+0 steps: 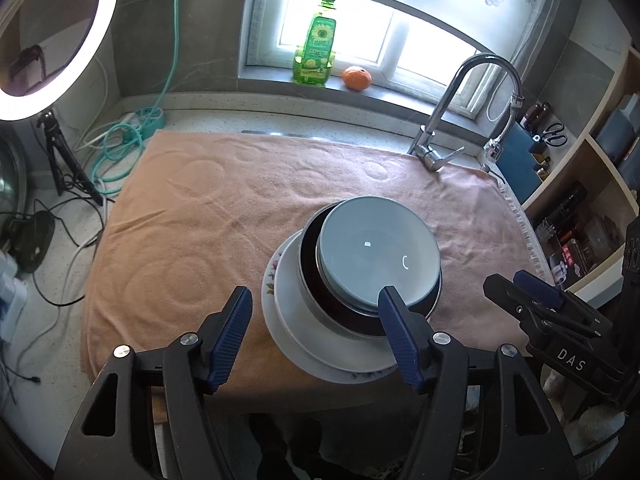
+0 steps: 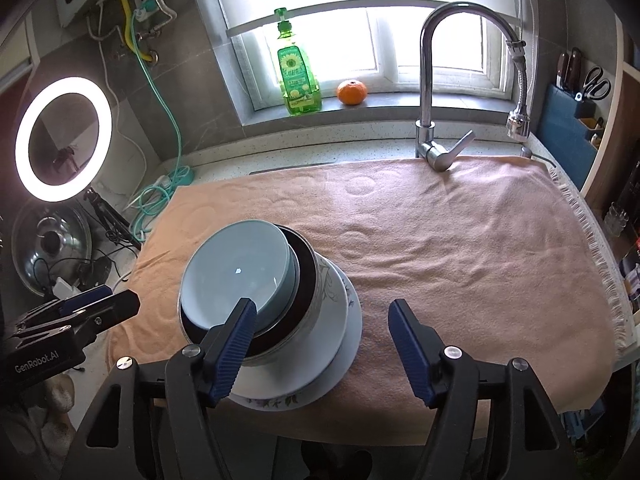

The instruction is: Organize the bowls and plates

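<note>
Towel (image 1: pixel 224 216) bears one finished stack (image 2: pixel 280 300): bowls nested on plates.
Left gripper (image 1: pixel 316 332) and right gripper (image 2: pixel 322 344) spread, empty; stacking looks complete, next only withdrawal.

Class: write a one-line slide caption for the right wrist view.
Open right gripper above a stack: blue bowl, dark bowl, white plates on a peach towel.

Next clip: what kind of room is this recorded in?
Most likely a home kitchen, at the sink counter. A tap stands by the window, a bottle of dish soap sits on the sill, and stacked plates and bowls rest on a towel.
</note>
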`<state>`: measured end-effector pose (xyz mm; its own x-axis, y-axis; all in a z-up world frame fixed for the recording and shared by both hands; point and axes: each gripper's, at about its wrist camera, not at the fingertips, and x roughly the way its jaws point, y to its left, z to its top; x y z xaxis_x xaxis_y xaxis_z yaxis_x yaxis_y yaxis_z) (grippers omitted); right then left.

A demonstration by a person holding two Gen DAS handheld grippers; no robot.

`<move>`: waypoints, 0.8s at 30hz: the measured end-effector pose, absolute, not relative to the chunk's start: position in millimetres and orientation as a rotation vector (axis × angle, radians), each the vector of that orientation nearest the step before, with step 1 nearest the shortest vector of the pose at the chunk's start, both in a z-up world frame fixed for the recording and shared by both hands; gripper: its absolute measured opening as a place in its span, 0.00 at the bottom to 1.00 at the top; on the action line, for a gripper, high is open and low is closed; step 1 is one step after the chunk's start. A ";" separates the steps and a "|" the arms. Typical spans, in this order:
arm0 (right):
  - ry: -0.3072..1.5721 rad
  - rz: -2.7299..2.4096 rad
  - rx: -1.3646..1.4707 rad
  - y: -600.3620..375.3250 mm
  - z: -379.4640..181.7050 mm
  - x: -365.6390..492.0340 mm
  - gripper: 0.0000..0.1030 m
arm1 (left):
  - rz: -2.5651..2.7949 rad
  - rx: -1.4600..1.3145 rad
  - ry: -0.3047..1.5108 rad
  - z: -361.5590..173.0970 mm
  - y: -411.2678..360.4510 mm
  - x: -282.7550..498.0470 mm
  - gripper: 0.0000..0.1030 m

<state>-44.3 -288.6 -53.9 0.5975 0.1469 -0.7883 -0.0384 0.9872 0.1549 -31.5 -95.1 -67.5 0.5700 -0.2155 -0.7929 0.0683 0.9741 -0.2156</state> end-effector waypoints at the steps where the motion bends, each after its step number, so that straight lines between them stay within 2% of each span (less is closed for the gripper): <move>1: 0.925 0.108 0.131 -289.4 -54.1 -45.5 0.63 | -0.162 -0.166 0.947 -66.8 -95.2 -32.7 0.63; 24: 0.888 0.118 0.145 -277.5 -43.0 -54.9 0.67 | -0.169 -0.169 0.908 -54.3 -83.6 -38.2 0.63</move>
<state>-54.9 -277.5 -43.0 0.6255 0.1627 -0.7631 -0.0423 0.9837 0.1750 -38.2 -83.6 -54.3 0.6042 -0.2164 -0.7669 0.0743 0.9735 -0.2162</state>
